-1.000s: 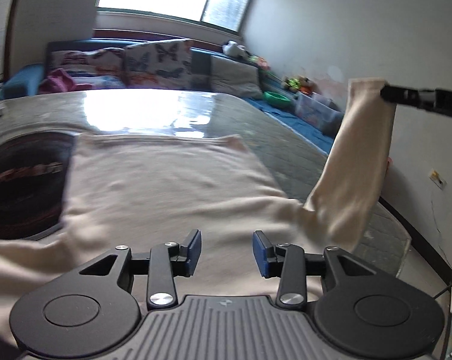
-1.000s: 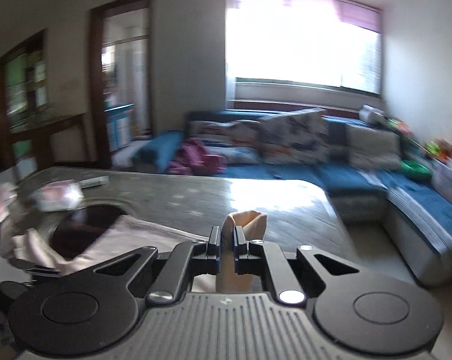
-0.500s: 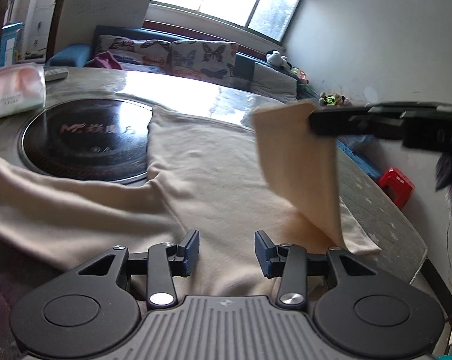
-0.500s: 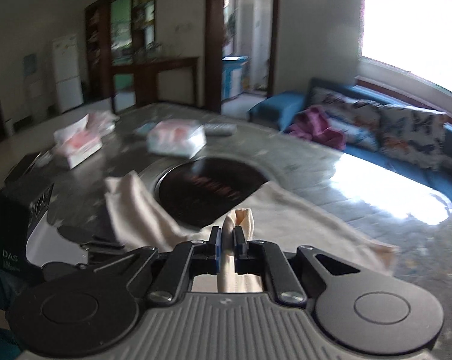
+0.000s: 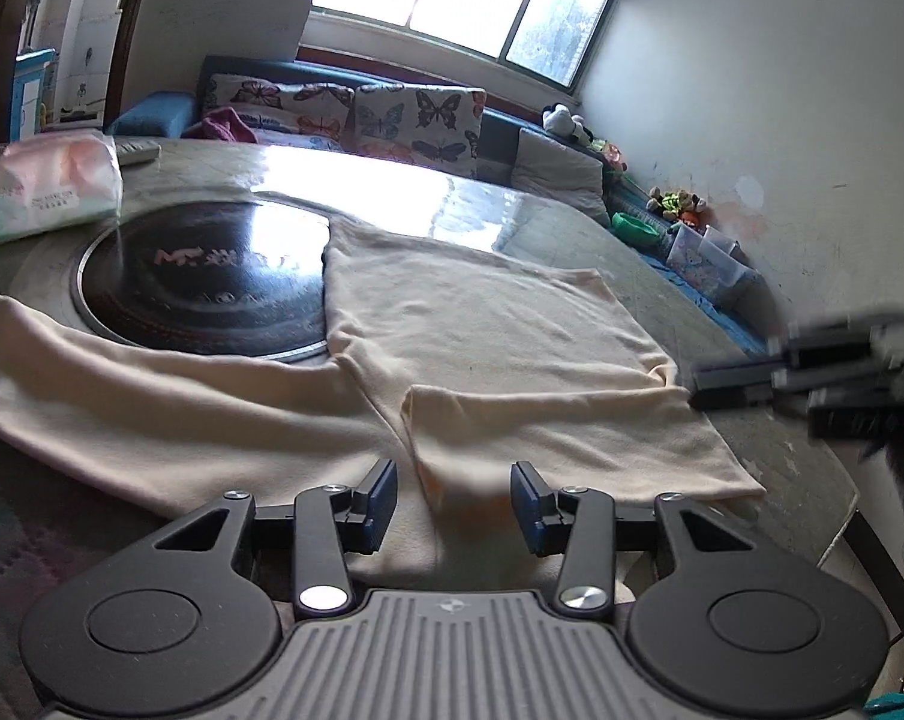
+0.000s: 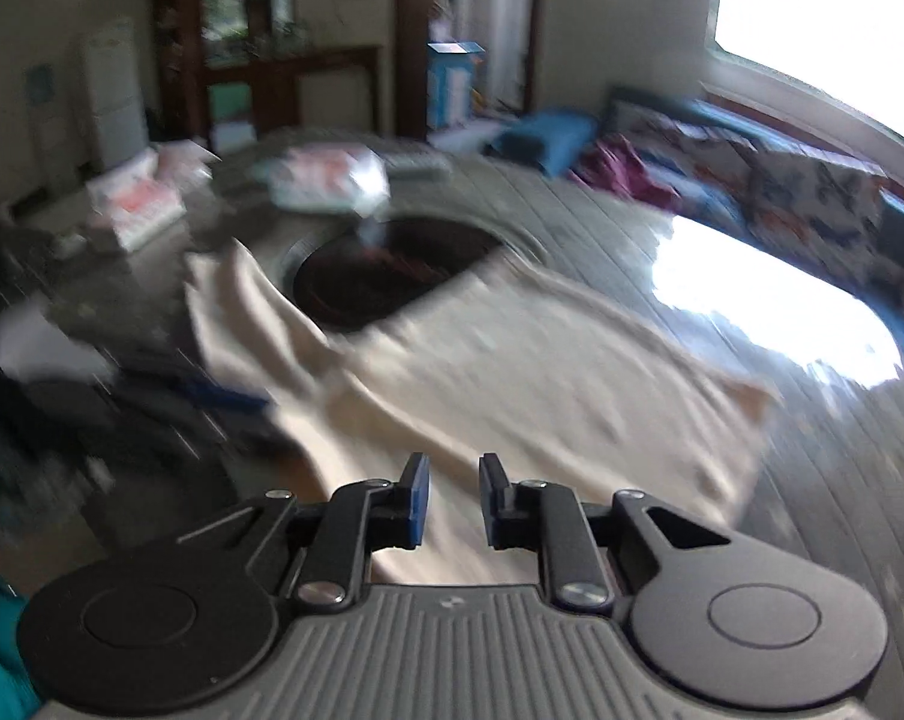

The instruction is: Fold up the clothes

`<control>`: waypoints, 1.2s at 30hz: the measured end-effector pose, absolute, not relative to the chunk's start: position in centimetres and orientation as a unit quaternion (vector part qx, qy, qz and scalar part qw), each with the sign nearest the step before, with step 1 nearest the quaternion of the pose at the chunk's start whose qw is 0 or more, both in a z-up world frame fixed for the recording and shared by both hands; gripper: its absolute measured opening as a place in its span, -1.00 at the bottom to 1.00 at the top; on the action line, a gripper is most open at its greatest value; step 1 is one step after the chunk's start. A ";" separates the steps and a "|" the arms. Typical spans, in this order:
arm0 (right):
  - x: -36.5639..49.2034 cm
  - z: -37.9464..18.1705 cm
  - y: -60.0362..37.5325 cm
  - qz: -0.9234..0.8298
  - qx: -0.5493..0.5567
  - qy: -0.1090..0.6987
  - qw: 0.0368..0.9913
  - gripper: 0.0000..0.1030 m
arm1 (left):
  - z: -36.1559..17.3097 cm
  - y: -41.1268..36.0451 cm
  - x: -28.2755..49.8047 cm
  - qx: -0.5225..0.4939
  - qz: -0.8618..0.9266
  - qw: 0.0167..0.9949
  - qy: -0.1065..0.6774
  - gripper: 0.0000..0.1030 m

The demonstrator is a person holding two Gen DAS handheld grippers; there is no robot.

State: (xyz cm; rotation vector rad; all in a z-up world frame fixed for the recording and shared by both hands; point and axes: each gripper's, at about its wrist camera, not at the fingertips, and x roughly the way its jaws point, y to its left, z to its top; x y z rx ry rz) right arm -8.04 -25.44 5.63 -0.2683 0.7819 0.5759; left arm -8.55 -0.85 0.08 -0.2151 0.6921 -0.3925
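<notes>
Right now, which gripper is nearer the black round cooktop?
Left. The left gripper sits just short of the cooktop; the right gripper is across the cream shirt.

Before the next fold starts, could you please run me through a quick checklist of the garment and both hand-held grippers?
1. Right sleeve folded in across the cream garment: ok, it lies flat on the body.
2. Right hand-held gripper let go: ok, its jaws have just been opening and no cloth sits between them.
3. Left hand-held gripper free: ok, jaws open, nothing pinched.
4. Left sleeve folded: not ok, it lies spread sideways below the black round cooktop.
5. Garment clear of the cooktop: not ok, its edge overlaps the rim.
6. Hem flat: cannot tell, the right wrist view is blurred.
</notes>
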 end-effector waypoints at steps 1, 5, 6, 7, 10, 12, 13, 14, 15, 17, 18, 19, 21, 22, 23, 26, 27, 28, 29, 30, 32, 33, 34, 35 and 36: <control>-8.1 5.3 -26.1 0.269 -0.125 0.382 0.875 -0.66 | 0.4 -0.7 -8.6 -0.104 -0.189 0.918 0.333 -0.12; -8.7 2.8 -29.2 0.236 -0.103 0.417 0.871 -0.66 | 1.6 -0.4 -8.5 -0.103 -0.189 0.923 0.318 -0.12; -8.7 2.2 -29.7 0.231 -0.101 0.424 0.870 -0.66 | 1.8 -0.6 -8.4 -0.101 -0.191 0.924 0.316 -0.13; -8.8 1.7 -30.2 0.226 -0.100 0.430 0.868 -0.66 | 2.0 -0.9 -8.2 -0.098 -0.195 0.924 0.314 -0.13; -8.9 1.0 -31.2 0.223 -0.091 0.439 0.866 -0.66 | 2.1 -2.0 -7.5 -0.094 -0.206 0.922 0.315 -0.14; -8.8 1.6 -31.3 0.225 -0.093 0.429 0.870 -0.66 | 1.9 -2.8 -6.8 -0.090 -0.213 0.920 0.318 -0.15; -8.7 1.9 -31.3 0.226 -0.094 0.423 0.872 -0.66 | 1.8 -3.1 -6.4 -0.088 -0.216 0.918 0.319 -0.16; -8.4 2.2 -31.2 0.227 -0.096 0.414 0.876 -0.66 | 1.7 -3.5 -6.0 -0.087 -0.220 0.917 0.321 -0.16; -7.8 2.4 -31.1 0.228 -0.096 0.407 0.880 -0.66 | 1.5 -3.9 -5.6 -0.088 -0.222 0.916 0.323 -0.16; -6.6 2.5 -30.9 0.227 -0.094 0.397 0.884 -0.66 | 0.9 -4.5 -4.8 -0.087 -0.223 0.913 0.330 -0.16; -6.1 2.3 -30.8 0.226 -0.094 0.393 0.886 -0.66 | 0.6 -4.8 -4.4 -0.087 -0.223 0.912 0.334 -0.16; -5.5 2.1 -30.7 0.226 -0.093 0.390 0.888 -0.66 | 0.3 -5.0 -4.2 -0.087 -0.221 0.911 0.337 -0.17; -4.7 1.4 -30.8 0.226 -0.085 0.396 0.886 -0.66 | -0.3 -5.1 -3.8 -0.093 -0.220 0.909 0.342 -0.20; -4.3 1.1 -30.9 0.226 -0.081 0.400 0.884 -0.66 | -0.6 -5.1 -3.6 -0.091 -0.214 0.909 0.346 -0.20; -3.9 0.7 -31.0 0.226 -0.077 0.404 0.883 -0.66 | -0.9 -5.1 -3.4 -0.090 -0.204 0.909 0.351 -0.21; -3.8 0.7 -30.8 0.230 -0.083 0.402 0.882 -0.65 | -1.2 -4.4 -3.4 -0.105 -0.202 0.908 0.352 -0.26; -3.9 0.9 -30.7 0.232 -0.082 0.400 0.883 -0.62 | -1.0 -4.3 -3.4 -0.106 -0.201 0.909 0.349 -0.26; -3.9 1.1 -30.6 0.235 -0.079 0.397 0.884 -0.61 | -0.8 -4.2 -3.4 -0.108 -0.200 0.910 0.347 -0.26; -3.8 1.2 -30.5 0.238 -0.077 0.395 0.884 -0.60 | -0.7 -4.1 -3.3 -0.110 -0.199 0.911 0.344 -0.26; -3.7 1.2 -30.4 0.240 -0.077 0.395 0.884 -0.60 | -0.6 -4.0 -3.2 -0.112 -0.197 0.912 0.341 -0.26; -3.3 0.7 -30.2 0.236 -0.079 0.402 0.881 -0.60 | -1.0 -3.8 -2.9 -0.116 -0.191 0.911 0.348 -0.26; -3.2 0.5 -30.1 0.235 -0.078 0.405 0.880 -0.60 | -1.1 -3.7 -2.7 -0.117 -0.189 0.910 0.351 -0.29; -3.2 0.6 -30.1 0.235 -0.078 0.404 0.881 -0.60 | -1.0 -3.5 -2.9 -0.119 -0.190 0.910 0.349 -0.29; -3.3 0.7 -30.0 0.235 -0.078 0.402 0.882 -0.60 | -0.8 -3.3 -3.1 -0.121 -0.190 0.911 0.345 -0.29; -3.3 0.9 -29.8 0.236 -0.080 0.399 0.883 -0.59 | -0.6 -3.0 -3.4 -0.121 -0.186 0.913 0.341 -0.29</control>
